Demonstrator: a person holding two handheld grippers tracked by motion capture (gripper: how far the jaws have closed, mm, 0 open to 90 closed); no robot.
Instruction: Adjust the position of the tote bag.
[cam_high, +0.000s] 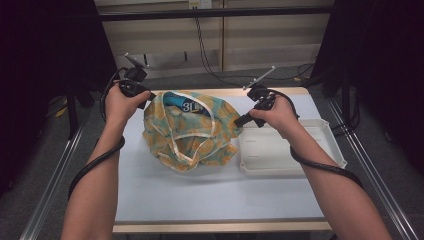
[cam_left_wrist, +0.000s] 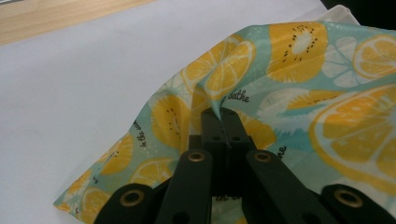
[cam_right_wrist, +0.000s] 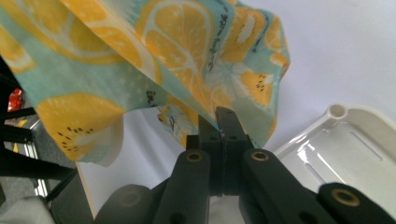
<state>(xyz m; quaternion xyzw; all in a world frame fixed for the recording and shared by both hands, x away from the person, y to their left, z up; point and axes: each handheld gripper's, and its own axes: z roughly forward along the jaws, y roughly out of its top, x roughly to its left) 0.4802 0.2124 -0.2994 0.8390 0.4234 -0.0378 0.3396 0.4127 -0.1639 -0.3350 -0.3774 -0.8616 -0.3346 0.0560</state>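
Note:
A teal cloth bag printed with orange citrus slices (cam_high: 192, 131) sits on the white table, its mouth held apart. Inside it shows a blue item with white digits (cam_high: 187, 105). My left gripper (cam_high: 148, 96) is shut on the bag's left rim; in the left gripper view the jaws (cam_left_wrist: 219, 113) pinch a fold of the fabric (cam_left_wrist: 289, 88). My right gripper (cam_high: 239, 121) is shut on the bag's right rim, and in the right gripper view the cloth (cam_right_wrist: 187, 51) runs down between the closed jaws (cam_right_wrist: 218, 114).
A white plastic tray (cam_high: 287, 147) lies to the right of the bag, under my right hand, and also appears as the tray (cam_right_wrist: 355, 149) in the right gripper view. The table's wooden front edge (cam_high: 220, 226) lies near me. Metal rails flank the table.

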